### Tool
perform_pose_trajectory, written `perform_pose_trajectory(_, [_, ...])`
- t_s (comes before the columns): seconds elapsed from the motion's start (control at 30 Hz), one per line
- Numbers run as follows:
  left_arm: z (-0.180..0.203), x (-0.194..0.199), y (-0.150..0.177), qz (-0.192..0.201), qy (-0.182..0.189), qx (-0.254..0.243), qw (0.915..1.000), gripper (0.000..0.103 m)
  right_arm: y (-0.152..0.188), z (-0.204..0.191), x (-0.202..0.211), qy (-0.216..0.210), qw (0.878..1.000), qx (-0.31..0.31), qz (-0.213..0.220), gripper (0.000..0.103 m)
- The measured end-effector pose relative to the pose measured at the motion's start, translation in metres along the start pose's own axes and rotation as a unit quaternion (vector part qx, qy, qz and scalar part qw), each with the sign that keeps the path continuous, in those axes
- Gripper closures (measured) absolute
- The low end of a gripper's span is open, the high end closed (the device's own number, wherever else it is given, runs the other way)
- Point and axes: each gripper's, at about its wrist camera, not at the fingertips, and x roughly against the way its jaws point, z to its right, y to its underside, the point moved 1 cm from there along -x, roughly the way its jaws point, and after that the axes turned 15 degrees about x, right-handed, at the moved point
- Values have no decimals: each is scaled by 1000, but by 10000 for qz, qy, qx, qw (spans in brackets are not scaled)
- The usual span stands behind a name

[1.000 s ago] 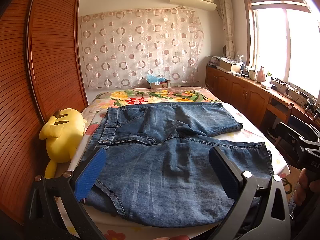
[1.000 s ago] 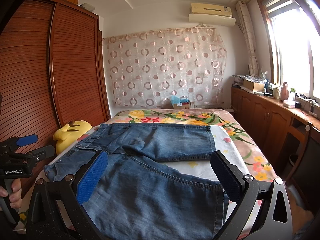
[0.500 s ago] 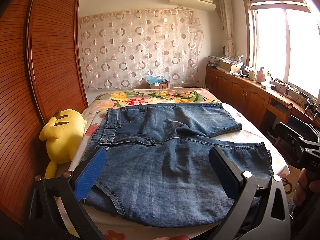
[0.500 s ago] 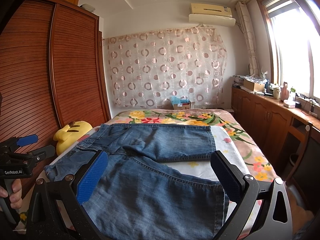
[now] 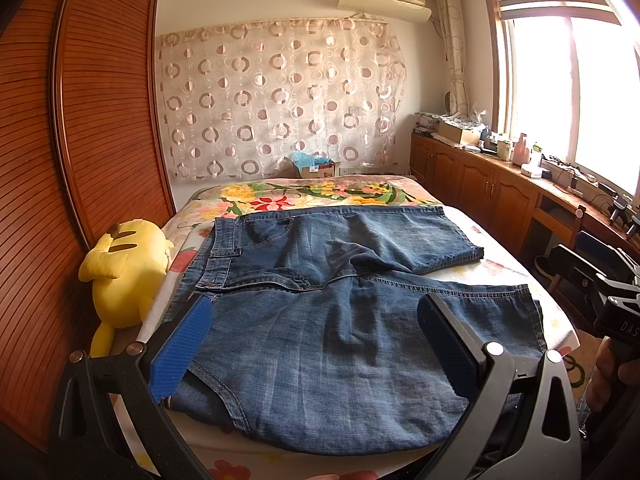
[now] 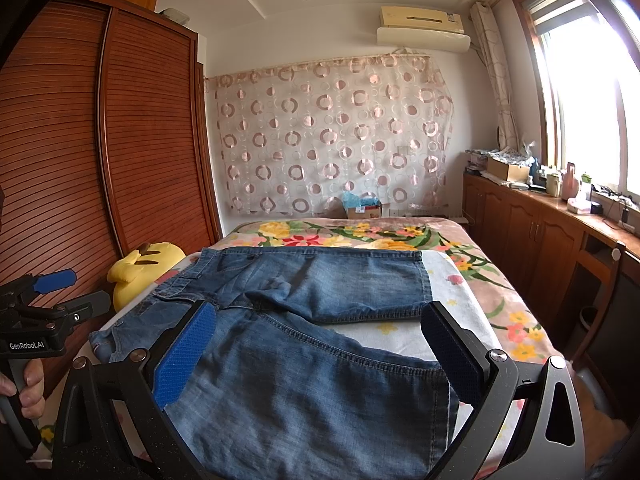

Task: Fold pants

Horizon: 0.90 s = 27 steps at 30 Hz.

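Wardrobe [image 5: 80, 140]: two slatted reddish-wood sliding doors, curved by the lens, fill the 9 o'clock side of both views.
Bed [image 5: 320, 192]: one, under a soft floral cover of red, yellow and green blooms; its far end reaches toward 12 o'clock.
Curtain [image 6: 332, 136]: one sheer panel printed with pink rings and discs, hung on the far wall.
Pants [image 5: 340, 312]: one pair of faded blue denim, spread flat on the bed's near half, waistband toward 9 o'clock, two short legs splayed toward 3 o'clock, orange stitching along the seams.
Plush toy [image 5: 124, 276]: one, yellow and rounded, wedged between bed and wardrobe at 9 o'clock.
Left gripper [image 5: 316, 344]: black frame, fingers spread wide above the denim, holding nothing; one ribbed blue pad [image 5: 180, 348] faces the camera.
Right gripper [image 6: 320, 354]: same build, fingers likewise wide apart over the nearer leg, empty.
Only the right view shows: a hand [image 6: 28, 388] on the left gripper's handle, marked "GenRobot.AI", at 9 o'clock.
Only the left view shows: the near waistband corner folded under.
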Motion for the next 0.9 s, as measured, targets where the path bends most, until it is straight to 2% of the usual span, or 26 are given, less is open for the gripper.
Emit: perform_pose_trajectory(0.9, [0, 0, 1, 10, -6, -8, 10000, 0, 1, 0, 1, 13, 10000, -19, 30, 1])
